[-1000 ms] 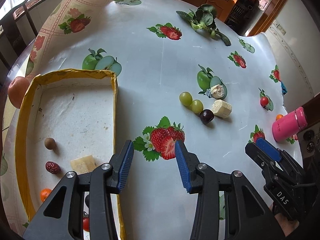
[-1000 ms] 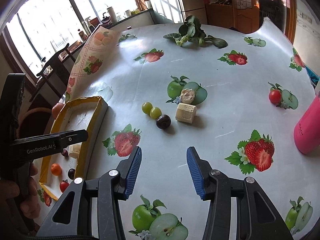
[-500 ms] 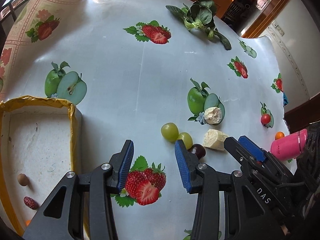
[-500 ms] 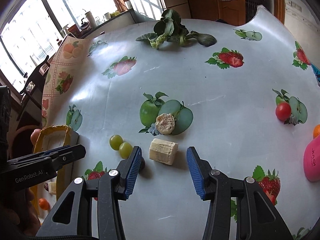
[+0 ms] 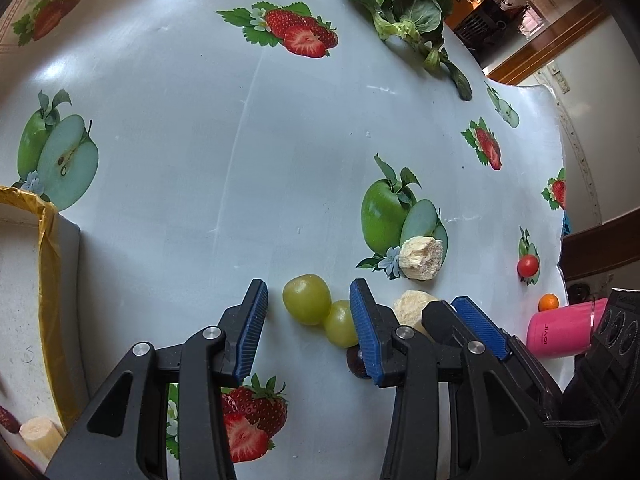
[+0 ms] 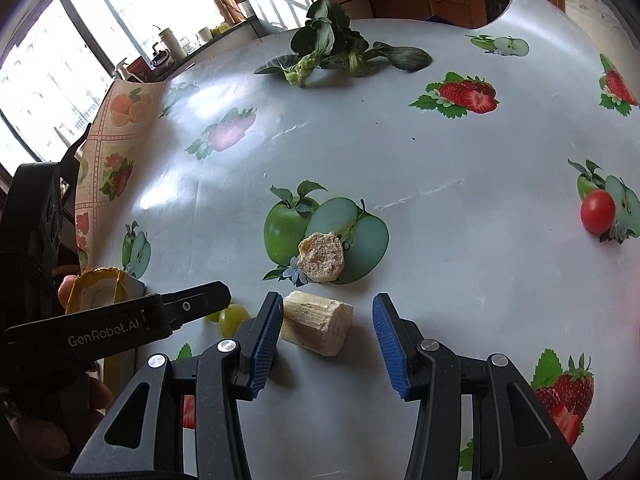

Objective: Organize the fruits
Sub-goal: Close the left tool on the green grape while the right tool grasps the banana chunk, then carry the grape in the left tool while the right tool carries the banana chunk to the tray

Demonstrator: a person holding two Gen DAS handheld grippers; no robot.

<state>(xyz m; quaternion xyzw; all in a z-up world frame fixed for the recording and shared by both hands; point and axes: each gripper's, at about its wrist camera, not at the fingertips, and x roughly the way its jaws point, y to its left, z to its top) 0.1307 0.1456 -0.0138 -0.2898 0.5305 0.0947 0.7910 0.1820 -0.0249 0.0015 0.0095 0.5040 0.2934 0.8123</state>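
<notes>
Left gripper (image 5: pixel 306 320) low over the tablecloth (image 5: pixel 240 140), fingers apart, nothing clamped; two green grapes (image 5: pixel 307 299) sit touching each other in the gap, the nearer one against the right pad, the left pad just clear of the bigger one. Dark grape (image 5: pixel 356 360) half hidden behind the right finger at 5 o'clock of the green pair. Right gripper (image 6: pixel 326 340) also spread, not gripping; pale banana chunk (image 6: pixel 318 326) lies between its pads, touching or nearly touching the left pad, well clear of the right one. Second crumbly pale chunk (image 6: pixel 322 257) at 12 o'clock of the banana chunk, sitting on a printed apple. Cherry tomato (image 6: pixel 597 211) far out at 3 o'clock in the right wrist view; small orange fruit (image 5: pixel 548 303) just beside a pink cup (image 5: pixel 560 334) lying on its side at 3 o'clock in the left wrist view. Yellow-rimmed tray (image 5: pixel 48 280) at 9 o'clock there, holding a banana piece (image 5: pixel 38 436) near its bottom corner. Leafy greens (image 6: pixel 332 52) at 12 o'clock, far edge of the table. A hand (image 6: pixel 60 432) grips the left gripper's handle at 8 o'clock in the right wrist view.
</notes>
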